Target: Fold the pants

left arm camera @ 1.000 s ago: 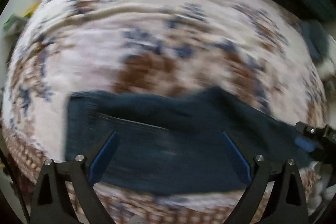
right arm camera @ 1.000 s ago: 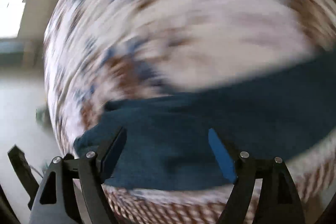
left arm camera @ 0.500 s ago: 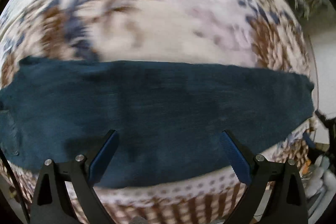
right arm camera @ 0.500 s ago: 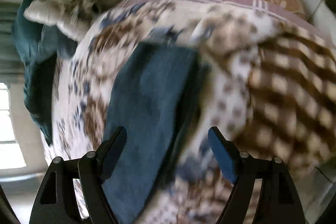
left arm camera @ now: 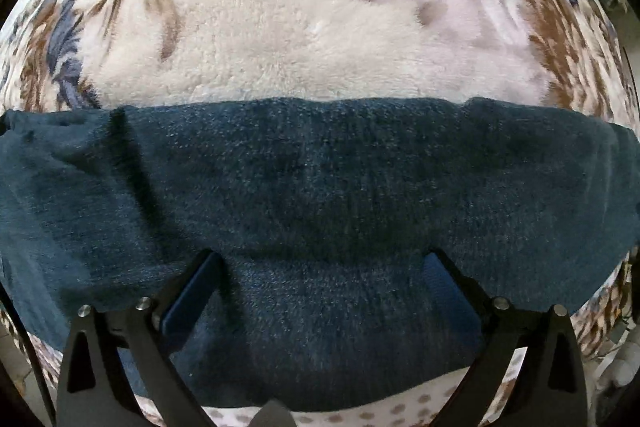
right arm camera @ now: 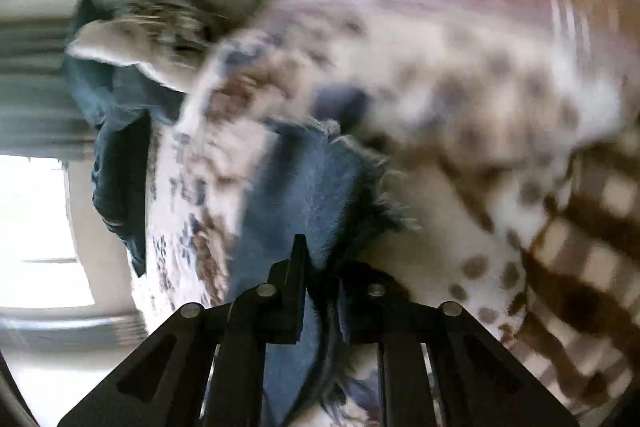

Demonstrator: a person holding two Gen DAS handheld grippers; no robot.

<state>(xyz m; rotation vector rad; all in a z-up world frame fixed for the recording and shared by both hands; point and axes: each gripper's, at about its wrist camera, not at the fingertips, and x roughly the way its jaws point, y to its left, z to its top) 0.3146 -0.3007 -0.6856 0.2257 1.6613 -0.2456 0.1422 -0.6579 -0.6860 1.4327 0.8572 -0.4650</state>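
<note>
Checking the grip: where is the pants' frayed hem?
In the right wrist view, the frayed hem lies centre frame on the patterned blanket, just beyond the shut right gripper.

Pants [left arm camera: 320, 203]: dark blue denim, laid flat as long horizontal band across fleecy patterned blanket [left arm camera: 304, 27]; straight far edge, slight crease near left end. In right wrist view, frayed hem end [right arm camera: 360, 163] visible, cloth pinched between fingers of right claw [right arm camera: 320, 267]; picture blurred.

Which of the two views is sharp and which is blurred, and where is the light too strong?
Left wrist view: sharp; the pants and blanket show fibre detail, bent only by the fisheye. Right wrist view: motion blur smears the blanket's pattern, and the window at left is blown out white.
</note>
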